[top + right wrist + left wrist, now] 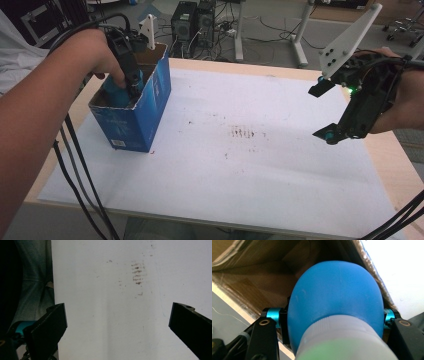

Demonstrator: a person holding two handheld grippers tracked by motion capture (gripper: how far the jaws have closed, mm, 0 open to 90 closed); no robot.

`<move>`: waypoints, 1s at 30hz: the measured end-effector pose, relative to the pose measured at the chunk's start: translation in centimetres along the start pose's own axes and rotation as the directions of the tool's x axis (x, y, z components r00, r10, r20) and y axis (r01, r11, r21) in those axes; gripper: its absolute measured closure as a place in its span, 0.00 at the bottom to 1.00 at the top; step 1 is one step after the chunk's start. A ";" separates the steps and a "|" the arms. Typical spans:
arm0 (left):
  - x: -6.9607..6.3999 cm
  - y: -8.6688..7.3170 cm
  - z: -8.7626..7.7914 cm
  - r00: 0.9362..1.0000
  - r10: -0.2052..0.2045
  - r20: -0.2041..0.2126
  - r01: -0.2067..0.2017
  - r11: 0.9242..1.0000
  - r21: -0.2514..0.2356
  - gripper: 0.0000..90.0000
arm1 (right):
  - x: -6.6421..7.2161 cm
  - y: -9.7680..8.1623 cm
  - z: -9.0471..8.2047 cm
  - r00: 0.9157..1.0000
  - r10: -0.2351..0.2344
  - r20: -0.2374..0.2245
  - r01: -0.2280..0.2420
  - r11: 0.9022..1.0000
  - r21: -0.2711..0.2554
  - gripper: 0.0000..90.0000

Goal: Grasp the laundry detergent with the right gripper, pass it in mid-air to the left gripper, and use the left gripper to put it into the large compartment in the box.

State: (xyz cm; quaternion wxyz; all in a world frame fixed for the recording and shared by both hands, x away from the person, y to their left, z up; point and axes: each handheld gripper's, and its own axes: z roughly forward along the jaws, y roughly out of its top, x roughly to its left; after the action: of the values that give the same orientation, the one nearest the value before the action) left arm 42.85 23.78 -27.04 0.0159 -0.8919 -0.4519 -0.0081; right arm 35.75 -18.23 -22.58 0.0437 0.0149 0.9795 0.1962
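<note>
A blue open-topped cardboard box (pixel 150 107) stands at the table's left, its brown inside (pixel 254 282) showing in the left gripper view. My left gripper (pixel 131 89) reaches down into it, shut on a blue rounded object (pixel 337 297) with a pale grey ribbed neck (pixel 342 332); the same blue object (pixel 116 94) peeks over the box's torn rim in the high view. The jaws press on its two sides. My right gripper (pixel 324 110) hovers above the table's right side, open wide, with nothing between its jaws (pixel 117 322).
A white sheet (pixel 240 165) covers the wooden table (pixel 400 165), with dark smudges (pixel 243 133) near its middle. Black cables (pixel 80 170) trail over the left front edge. Computer towers (pixel 192 20) and desk legs stand on the floor behind.
</note>
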 end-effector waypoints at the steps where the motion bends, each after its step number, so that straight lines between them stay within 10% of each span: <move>1: 0.0 0.0 0.1 1.000 0.016 -0.002 -0.016 1.000 0.001 0.44 | 0.0 0.0 0.0 1.000 0.000 0.000 0.000 1.000 0.000 0.01; 6: -0.1 -0.2 0.8 0.992 0.127 -0.008 -0.127 0.992 0.008 0.44 | 0.0 0.0 0.0 1.000 0.002 0.001 -0.002 1.000 0.002 0.01; 16: 0.1 -0.5 2.3 0.976 0.219 0.002 -0.219 0.976 -0.018 0.44 | 0.1 0.0 -0.1 1.000 0.005 0.002 -0.005 1.000 0.010 0.01; 30: 0.4 -0.6 2.5 0.973 0.232 0.009 -0.232 0.973 -0.018 0.42 | 0.0 0.0 -0.1 1.000 0.010 0.004 -0.010 1.000 0.010 0.01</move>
State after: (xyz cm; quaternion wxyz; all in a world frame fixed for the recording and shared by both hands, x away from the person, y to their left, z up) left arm 42.62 24.54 -29.49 0.0067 -0.9387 -0.3447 -0.0050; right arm 35.72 -18.25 -22.53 0.0447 0.0206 0.9803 0.1914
